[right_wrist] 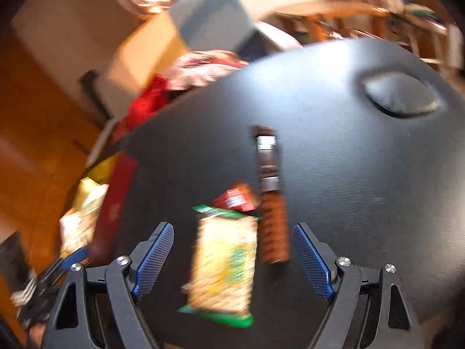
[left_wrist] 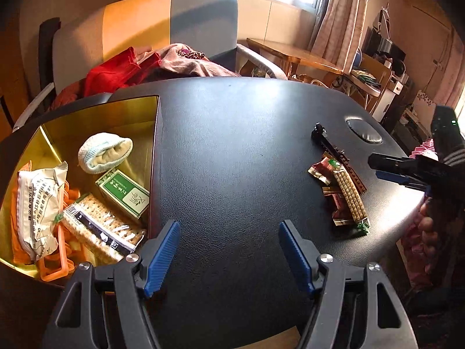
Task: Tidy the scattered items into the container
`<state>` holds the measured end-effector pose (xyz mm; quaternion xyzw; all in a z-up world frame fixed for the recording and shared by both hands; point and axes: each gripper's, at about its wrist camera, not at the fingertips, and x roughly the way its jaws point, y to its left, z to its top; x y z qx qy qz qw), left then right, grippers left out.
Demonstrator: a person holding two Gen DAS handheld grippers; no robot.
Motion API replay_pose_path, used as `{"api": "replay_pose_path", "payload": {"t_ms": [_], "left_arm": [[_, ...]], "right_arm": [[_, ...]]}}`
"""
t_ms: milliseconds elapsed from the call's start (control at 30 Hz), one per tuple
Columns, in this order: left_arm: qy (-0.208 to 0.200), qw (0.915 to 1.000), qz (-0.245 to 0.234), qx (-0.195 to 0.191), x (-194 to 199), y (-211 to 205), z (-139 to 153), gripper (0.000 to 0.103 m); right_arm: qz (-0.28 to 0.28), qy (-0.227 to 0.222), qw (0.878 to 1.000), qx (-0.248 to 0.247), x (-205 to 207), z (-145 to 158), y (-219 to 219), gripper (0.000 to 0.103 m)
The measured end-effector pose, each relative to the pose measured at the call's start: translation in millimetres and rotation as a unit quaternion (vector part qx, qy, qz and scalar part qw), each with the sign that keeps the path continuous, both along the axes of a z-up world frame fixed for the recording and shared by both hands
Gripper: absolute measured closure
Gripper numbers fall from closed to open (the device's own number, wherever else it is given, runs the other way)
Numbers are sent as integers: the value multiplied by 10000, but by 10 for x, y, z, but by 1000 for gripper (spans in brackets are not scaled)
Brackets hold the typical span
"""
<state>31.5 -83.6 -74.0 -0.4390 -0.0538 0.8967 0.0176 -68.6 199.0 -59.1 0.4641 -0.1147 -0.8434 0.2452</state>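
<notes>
we've got the right gripper (right_wrist: 232, 257) spread wide over the cracker packet (right_wrist: 223, 264), low centre of the right wrist view, pads clear of it on both sides, nothing grasped. it lies on the black table (right_wrist: 334, 174), in a small pile with a red sachet (right_wrist: 235, 199) and a brown strip (right_wrist: 273, 226) just beside it. we reckon it's light, crinkly and slippery, the crackers inside brittle, so we'd take it across the narrow middle, gently, not by the sealed ends. our left gripper (left_wrist: 229, 254) hangs released over bare table, bottom of its view. the gold container (left_wrist: 96, 122), at left there, already holds a knit cap (left_wrist: 104, 152), a green box (left_wrist: 123, 192) and more crackers (left_wrist: 101, 226).
</notes>
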Motion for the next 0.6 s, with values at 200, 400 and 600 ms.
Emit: {"api": "replay_pose_path", "payload": {"t_ms": [200,400,600], "left_arm": [[2,10000,-66,-68,41,61,5,31],[-42,10000,-36,-46,52,48,-18,32],[-120,9999,-43,-37,35,60,-42,31]], "right_arm": [[551,126,9974,436,82,-82,-319,23],[791,-3,9968,-122,109,-218,-445,23],[85,-294,9967,757,-66,-433,-270,25]]}}
